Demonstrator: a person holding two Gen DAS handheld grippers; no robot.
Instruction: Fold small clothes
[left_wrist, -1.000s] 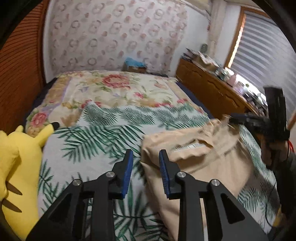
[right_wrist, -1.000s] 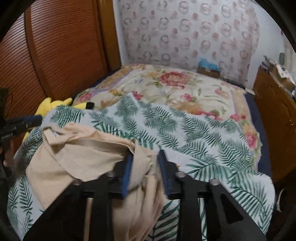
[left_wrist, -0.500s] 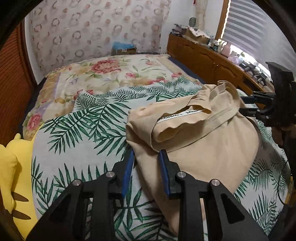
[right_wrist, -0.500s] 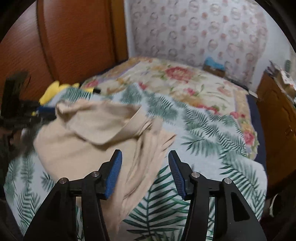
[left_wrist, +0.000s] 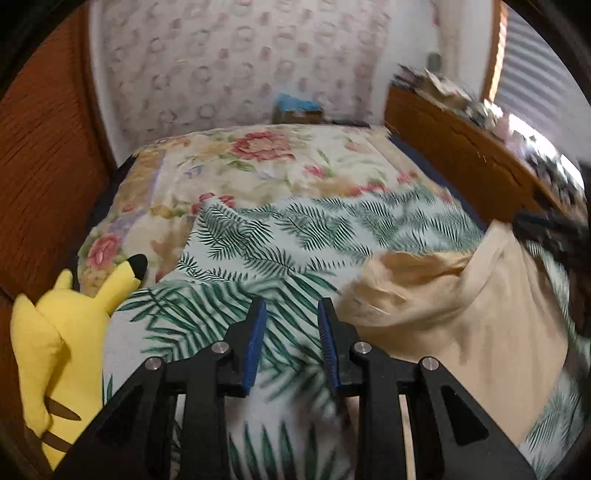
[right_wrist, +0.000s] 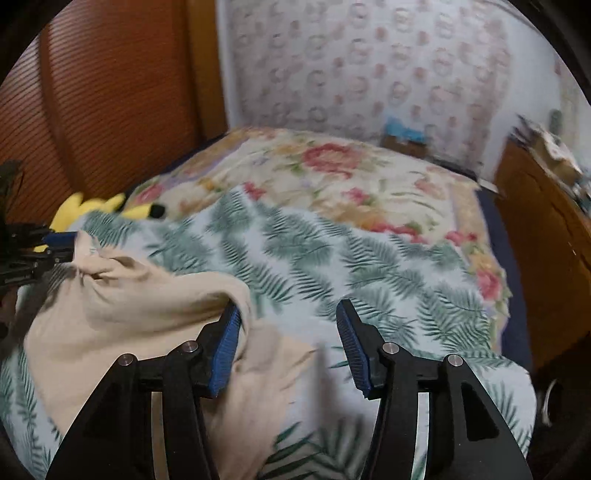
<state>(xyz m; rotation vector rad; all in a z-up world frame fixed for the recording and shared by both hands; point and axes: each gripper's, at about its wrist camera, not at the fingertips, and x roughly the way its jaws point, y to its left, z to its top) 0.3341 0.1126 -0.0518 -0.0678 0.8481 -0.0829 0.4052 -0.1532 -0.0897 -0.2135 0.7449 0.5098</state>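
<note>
A bed spread with a palm-leaf printed sheet (left_wrist: 280, 236) fills the room. Nearest, the left gripper (left_wrist: 291, 336) hovers narrow and empty; the right gripper (right_wrist: 288, 347) gapes wide, its left pad touching the crumpled beige cotton garment (right_wrist: 122, 317). Flatten that garment before creasing, away from the yellow plush toy (left_wrist: 55, 332) at the bed's left edge.

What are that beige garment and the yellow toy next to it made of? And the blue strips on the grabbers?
The beige garment looks like soft matte cotton-type knit: it drapes and wrinkles loosely. The yellow plush toy seems stuffed fleece-like fabric, with a puffy shape and no shine. The blue pads look like ribbed rubber or plastic, though blur leaves that open.
</note>
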